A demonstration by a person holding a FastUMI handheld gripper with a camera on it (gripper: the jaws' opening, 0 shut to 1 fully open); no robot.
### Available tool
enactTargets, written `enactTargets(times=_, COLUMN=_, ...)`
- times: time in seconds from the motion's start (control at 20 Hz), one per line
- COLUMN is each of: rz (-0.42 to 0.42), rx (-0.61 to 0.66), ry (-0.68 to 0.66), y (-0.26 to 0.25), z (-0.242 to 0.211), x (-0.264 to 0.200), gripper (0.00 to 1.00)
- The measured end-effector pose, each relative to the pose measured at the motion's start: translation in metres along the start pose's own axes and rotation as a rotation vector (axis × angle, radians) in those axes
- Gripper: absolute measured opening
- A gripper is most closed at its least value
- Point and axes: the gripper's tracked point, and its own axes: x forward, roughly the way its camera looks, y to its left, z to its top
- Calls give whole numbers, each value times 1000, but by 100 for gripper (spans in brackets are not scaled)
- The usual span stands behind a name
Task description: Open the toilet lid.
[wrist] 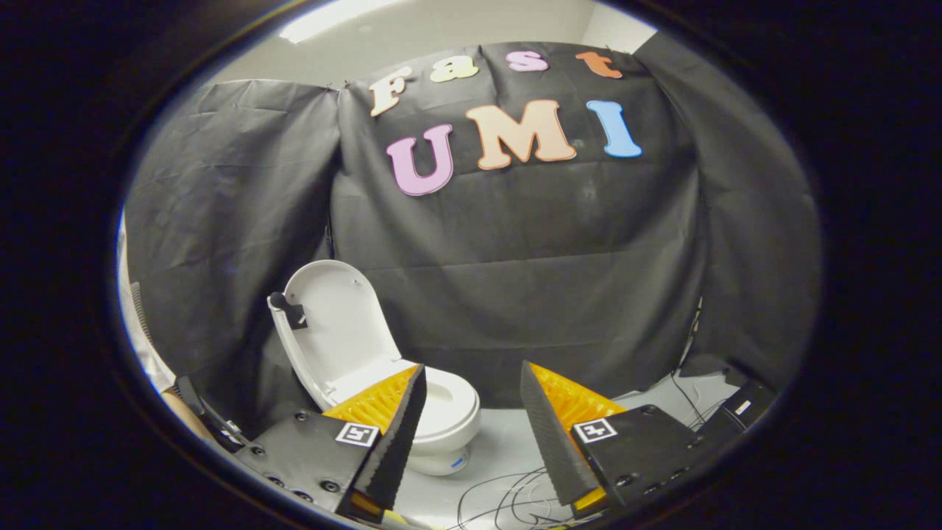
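Lid (335,324) is already up, leaning back toward the black cloth wall (515,294) with a small dark knob (278,300) on its edge. The white toilet (445,419) sits just past the left finger. Gripper (471,434) hangs spread wide, holding nothing. Loose cables (508,500) lie on the floor between the fingers.

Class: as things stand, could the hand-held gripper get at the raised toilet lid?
Probably yes. The hand-held gripper is open, holding nothing, and the lid stands upright beyond its fingers with nothing between them.
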Motion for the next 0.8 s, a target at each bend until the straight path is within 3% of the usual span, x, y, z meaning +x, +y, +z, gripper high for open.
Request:
enactTargets(times=0.2, rz=0, rx=-12, ry=-85, y=1, z=14, x=-7, gripper=81)
enactTargets(times=0.45, rz=5, rx=-87, ry=-67, y=7, z=8, x=-17, gripper=81)
enactTargets(times=0.8, rz=3, rx=-83, ry=-72, y=7, z=9, x=-22, gripper=81)
